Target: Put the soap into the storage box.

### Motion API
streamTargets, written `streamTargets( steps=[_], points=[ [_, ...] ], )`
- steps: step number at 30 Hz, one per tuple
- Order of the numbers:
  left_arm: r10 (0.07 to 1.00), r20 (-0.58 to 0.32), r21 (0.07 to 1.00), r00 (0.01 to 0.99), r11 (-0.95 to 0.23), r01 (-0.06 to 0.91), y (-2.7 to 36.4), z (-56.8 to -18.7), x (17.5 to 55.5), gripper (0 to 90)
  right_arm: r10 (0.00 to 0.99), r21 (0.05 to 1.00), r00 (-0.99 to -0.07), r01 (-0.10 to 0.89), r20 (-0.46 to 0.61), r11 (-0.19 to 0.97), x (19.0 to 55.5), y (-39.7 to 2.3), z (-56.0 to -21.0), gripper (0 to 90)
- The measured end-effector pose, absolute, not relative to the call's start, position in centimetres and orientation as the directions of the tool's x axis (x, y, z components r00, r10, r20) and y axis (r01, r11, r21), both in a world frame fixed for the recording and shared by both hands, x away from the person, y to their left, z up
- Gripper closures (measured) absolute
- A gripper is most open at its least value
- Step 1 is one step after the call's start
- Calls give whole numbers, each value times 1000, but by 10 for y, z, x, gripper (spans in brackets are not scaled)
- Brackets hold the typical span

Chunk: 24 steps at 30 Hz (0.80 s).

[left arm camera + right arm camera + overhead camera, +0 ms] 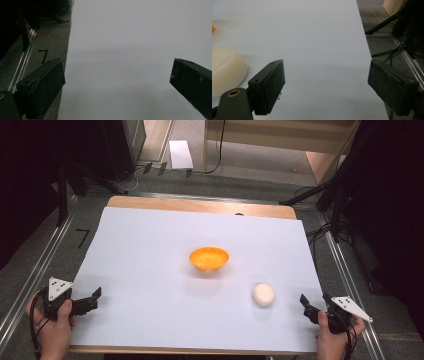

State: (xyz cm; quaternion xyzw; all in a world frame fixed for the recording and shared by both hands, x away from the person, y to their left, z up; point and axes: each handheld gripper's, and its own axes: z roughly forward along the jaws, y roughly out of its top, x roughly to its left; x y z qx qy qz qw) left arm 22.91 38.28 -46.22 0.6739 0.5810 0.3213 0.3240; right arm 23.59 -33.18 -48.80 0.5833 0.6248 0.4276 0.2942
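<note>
Bun-shaped and cream-white, the round lump (263, 294) sits toward the near right of the white sheet (150, 270), well apart from the left gripper (92, 301) at the near-left corner, whose jaws stand wide with nothing between them. Going rightward, the orange bowl (209, 258) stands mid-sheet, just up-left of the lump — then the right gripper (314, 306), jaws likewise spread and empty. The lump lies near its jaws, to their left — that hand looks the likelier to reach it.
</note>
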Motion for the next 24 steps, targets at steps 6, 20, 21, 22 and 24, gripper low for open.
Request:
streamTargets(
  steps=[6, 20, 21, 22, 24],
  points=[
    [992, 57, 813, 116, -113, 571, 383, -462, 229, 3, 979, 875, -148, 482, 140, -52, 237, -332, -487, 151],
    [991, 61, 817, 115, -116, 565, 382, -462, 227, 3, 959, 752, -249, 656, 138, 62, 249, -316, -459, 34],
    [991, 61, 817, 115, -116, 565, 382, -462, 227, 3, 959, 752, -249, 656, 138, 62, 249, -316, -459, 34],
    [992, 60, 817, 115, -115, 566, 382, -462, 228, 3, 957, 711, -253, 698, 141, 79, 252, -313, -455, 34],
    [992, 58, 816, 114, -113, 567, 383, -462, 228, 3, 952, 692, -273, 714, 140, 103, 254, -311, -452, 34]
  ],
)
